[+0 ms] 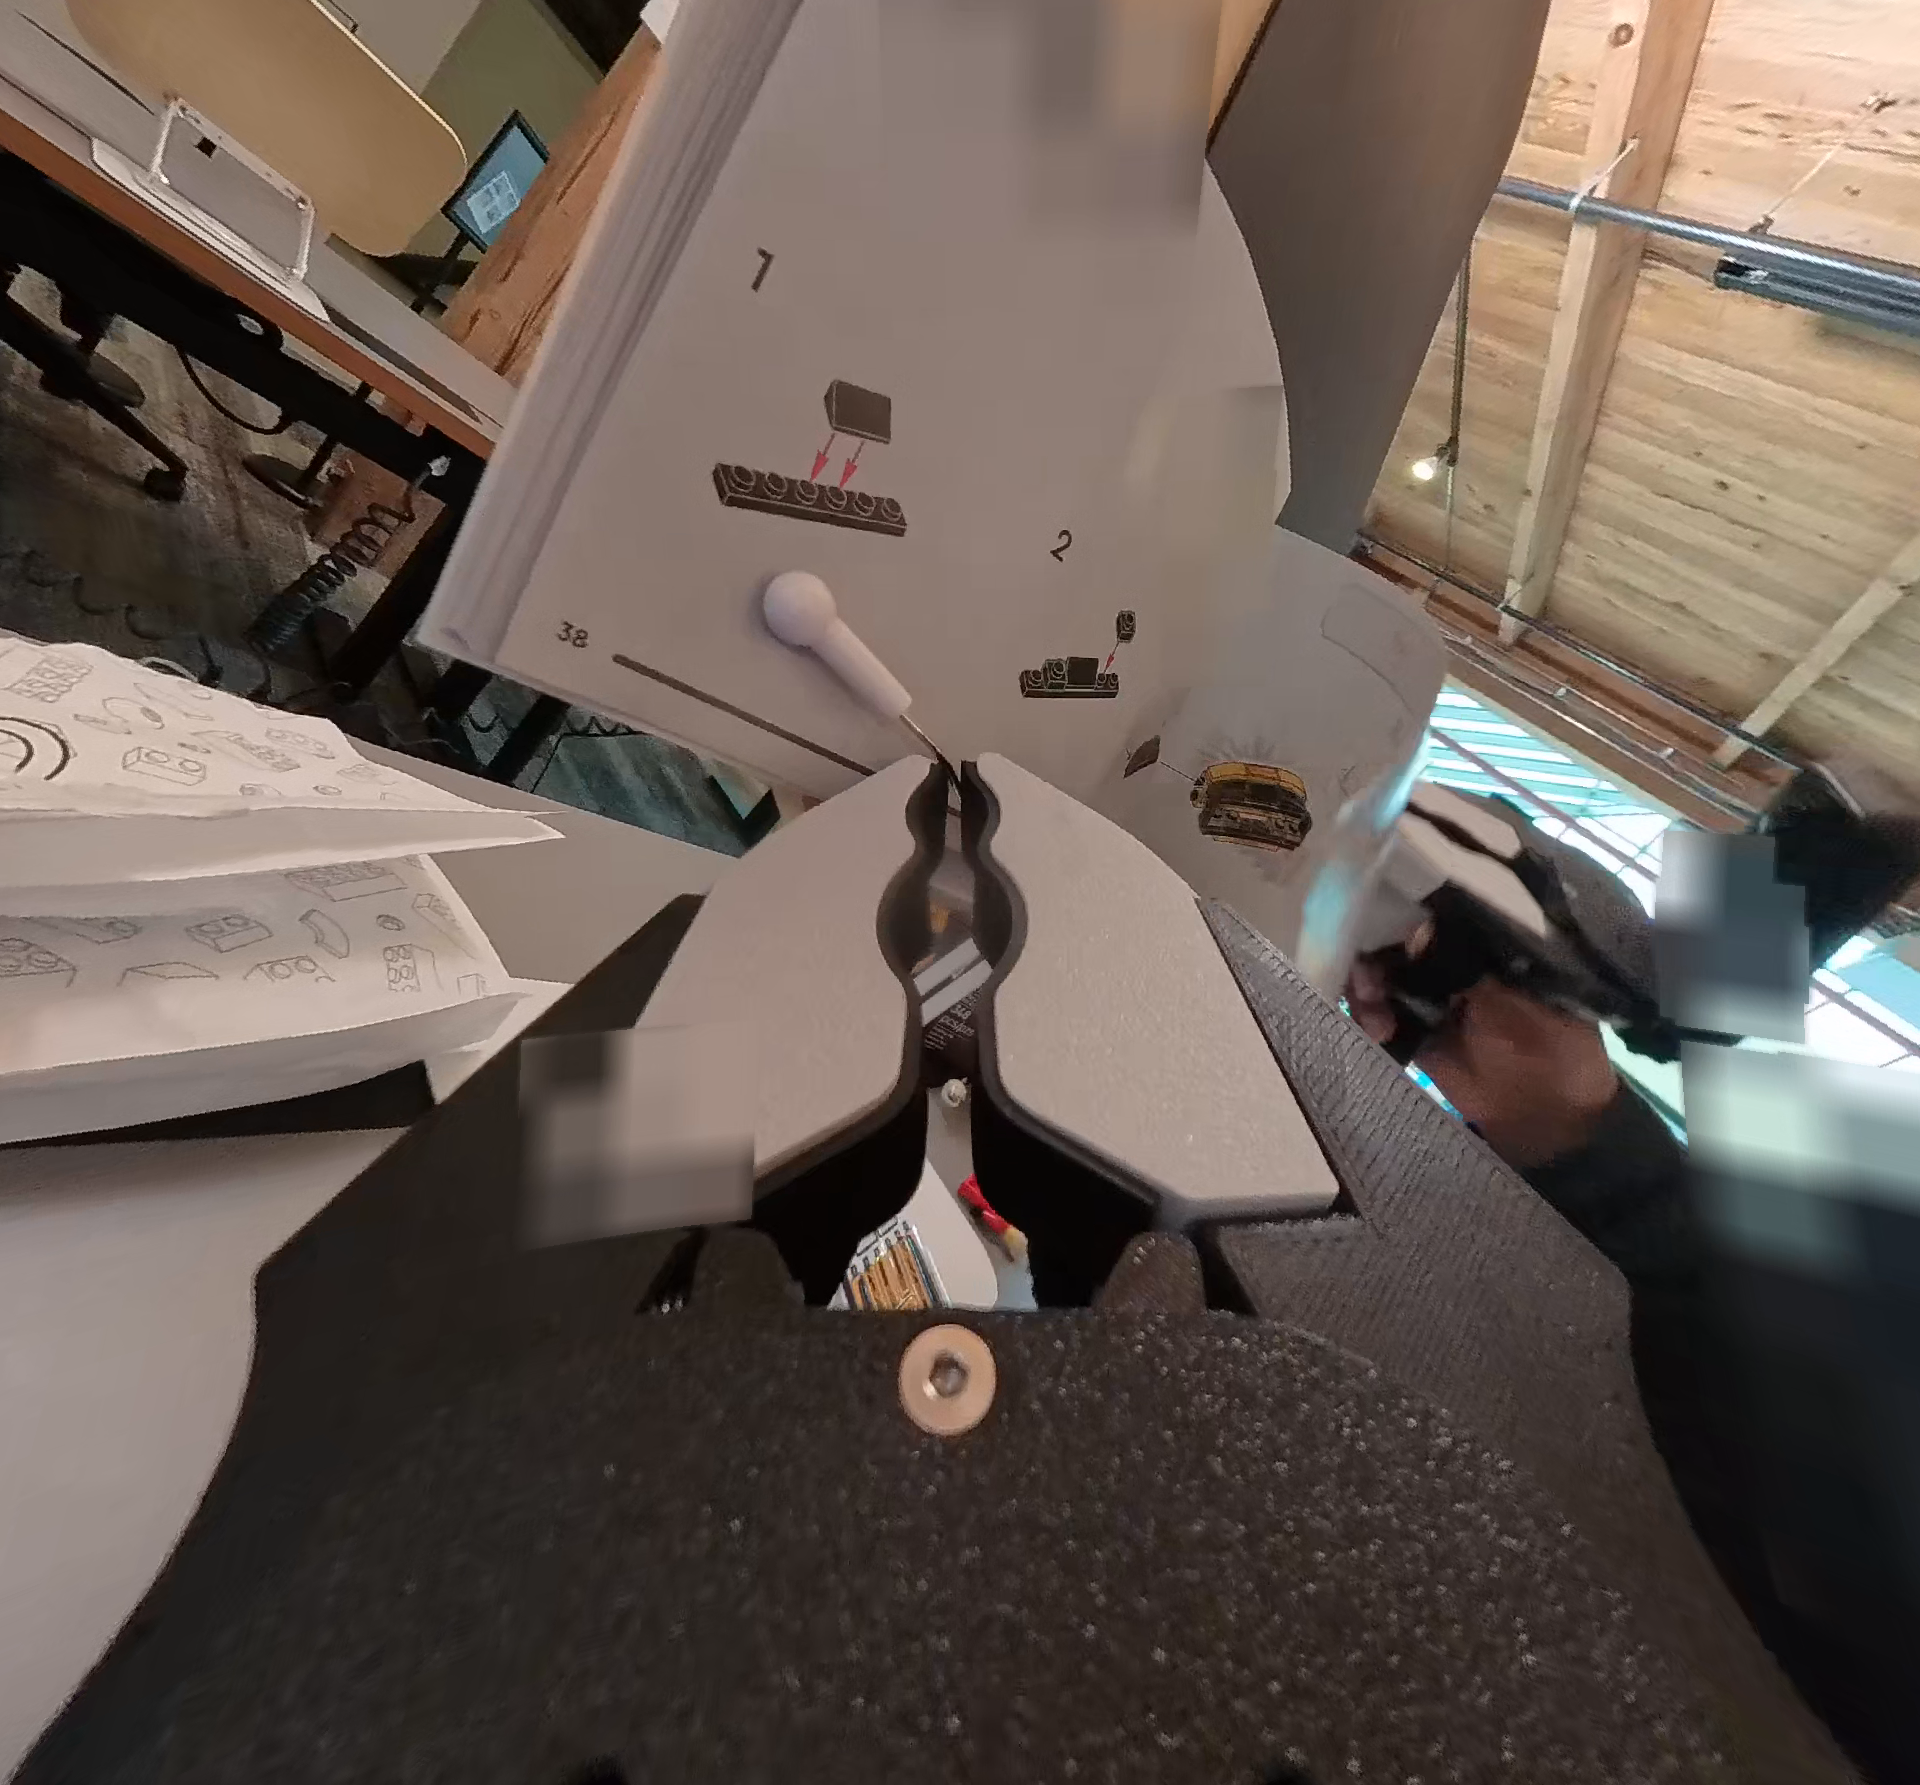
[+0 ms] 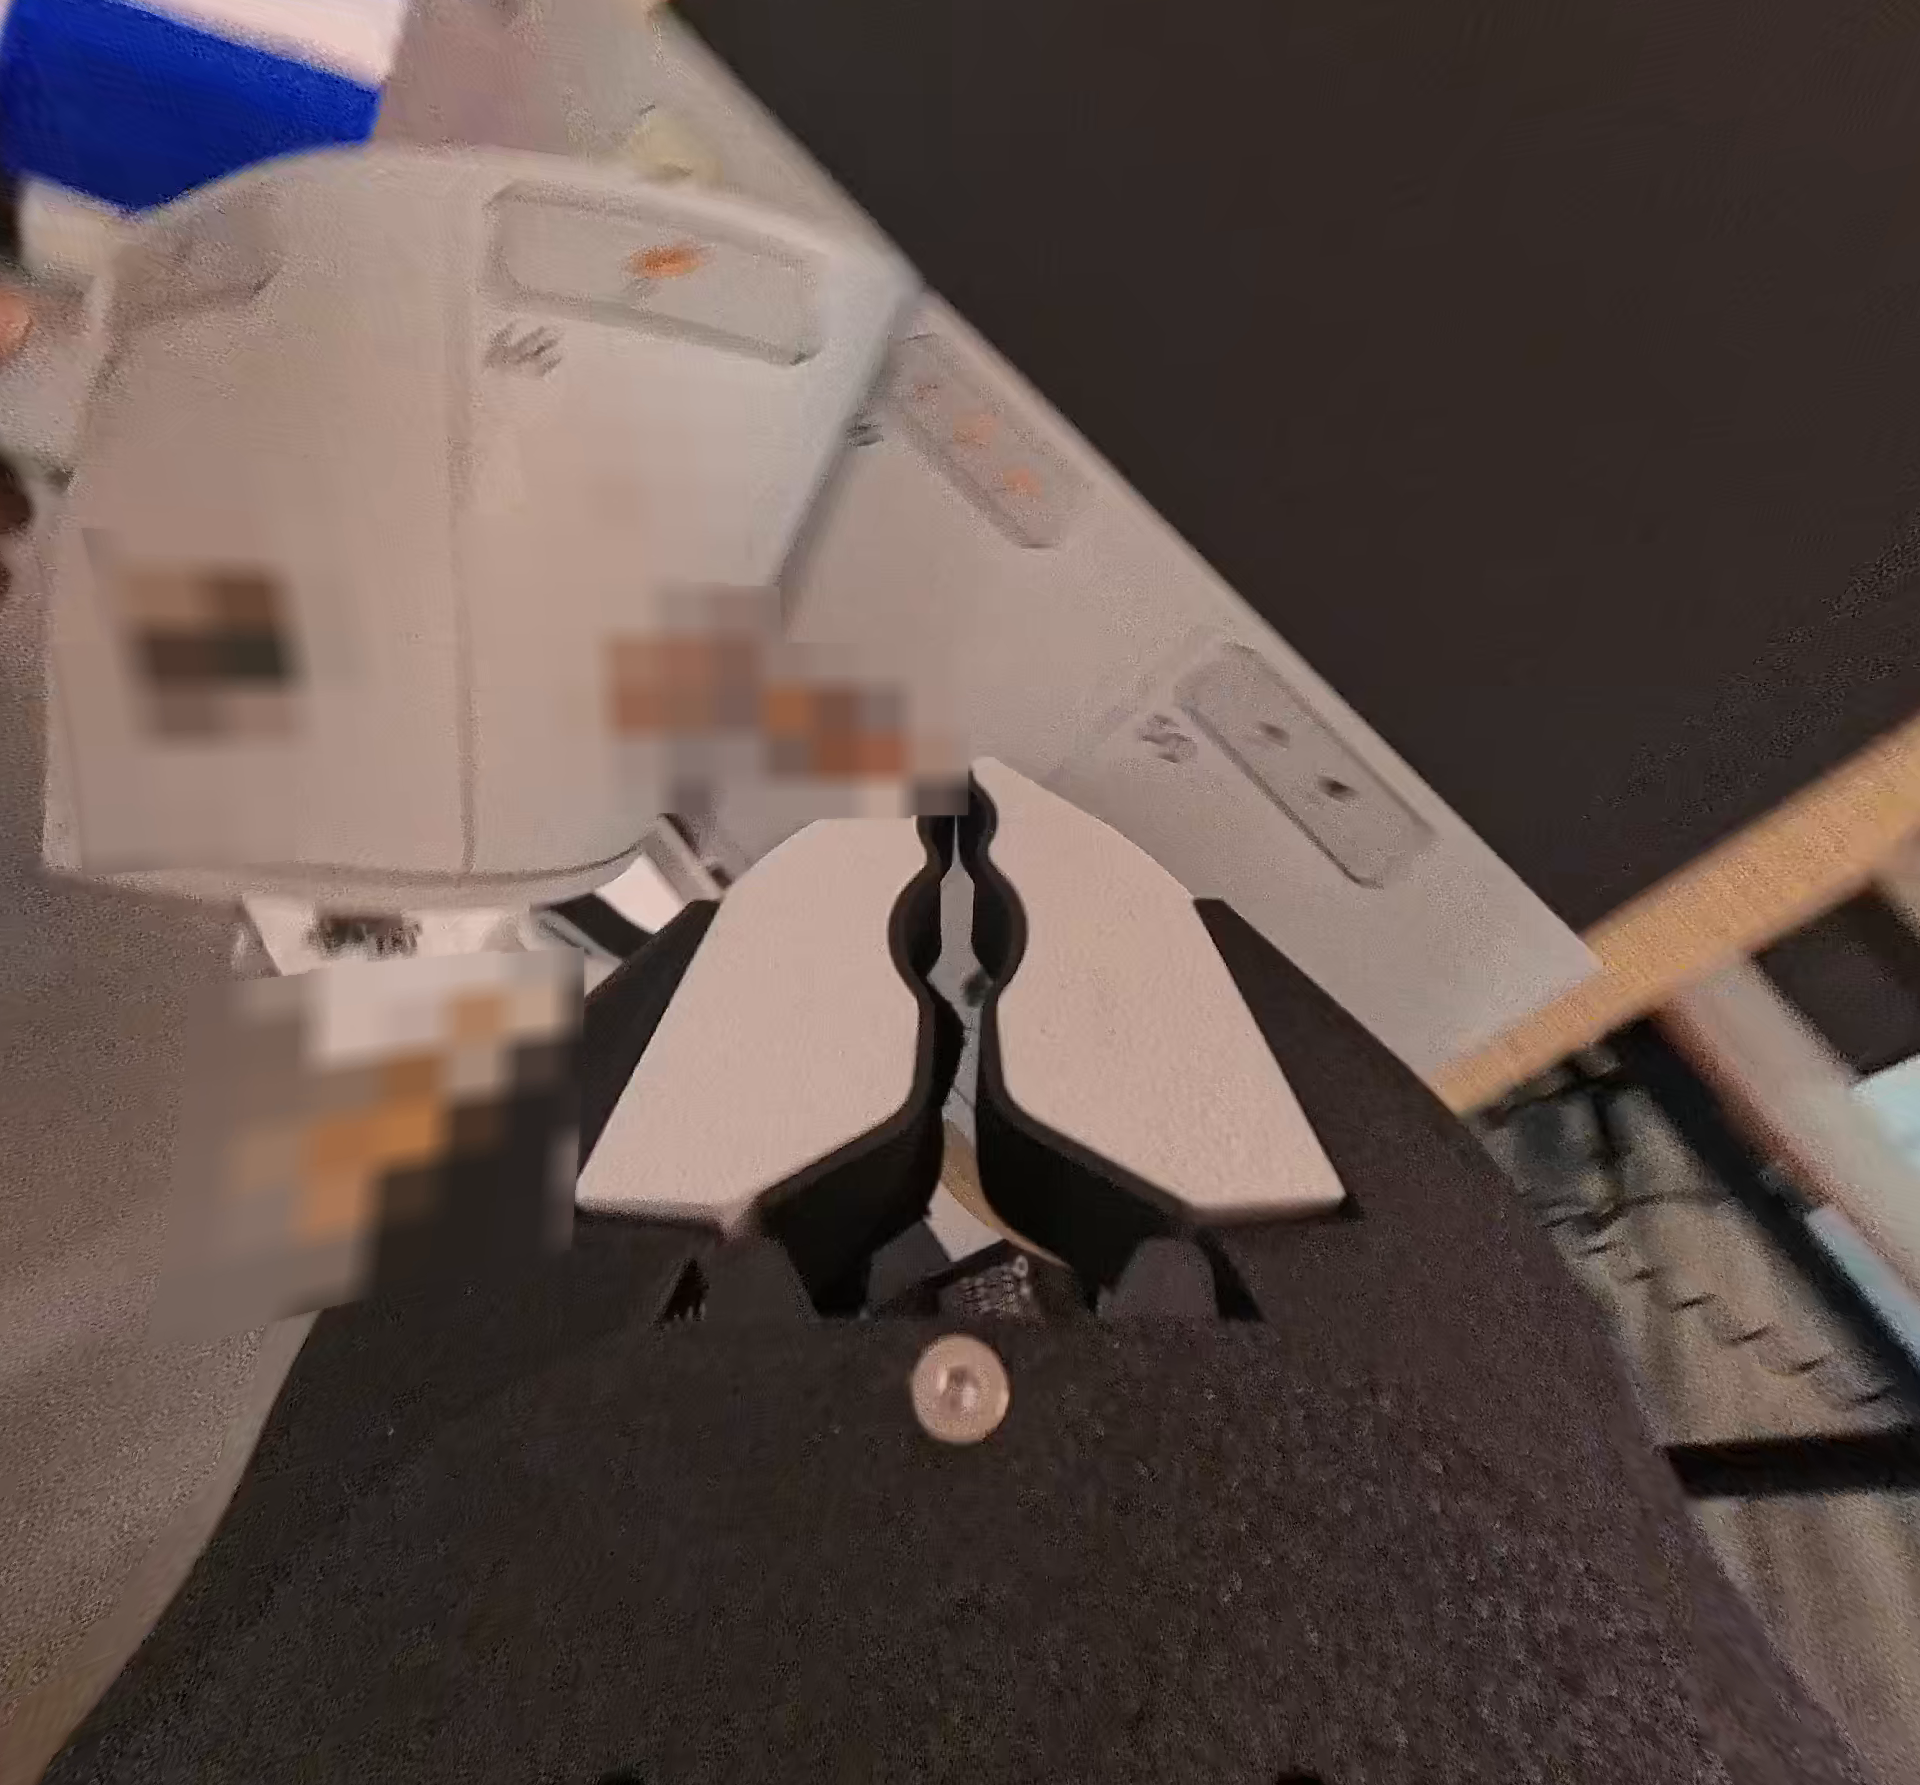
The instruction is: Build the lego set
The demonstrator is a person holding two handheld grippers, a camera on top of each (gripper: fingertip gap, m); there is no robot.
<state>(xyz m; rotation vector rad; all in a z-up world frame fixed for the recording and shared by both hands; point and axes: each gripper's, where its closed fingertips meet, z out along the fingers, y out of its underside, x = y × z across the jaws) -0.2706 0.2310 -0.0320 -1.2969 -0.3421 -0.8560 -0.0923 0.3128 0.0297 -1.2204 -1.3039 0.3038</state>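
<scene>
The open instruction booklet (image 1: 935,333) stands raised in front of my left gripper (image 1: 954,767). The left fingers are shut on the thin metal shaft of a white tool with a round knob (image 1: 821,623), which points up and left across the page. A page (image 1: 1351,696) curls over to the right, toward my right gripper (image 1: 1455,956) and the hand holding it. In the right wrist view, which is blurred, the right gripper (image 2: 954,805) is closed with a thin pale sheet between its fingers, and booklet pages (image 2: 364,592) fill the left and centre.
White paper bags printed with brick drawings (image 1: 208,904) lie at the left on the white table (image 1: 156,1320). A desk (image 1: 260,281), a monitor (image 1: 499,187) and wooden beams (image 1: 1662,281) are behind. A blue and white thing (image 2: 187,52) sits at the upper left. My hands' fingertips stand some 20 cm from each other.
</scene>
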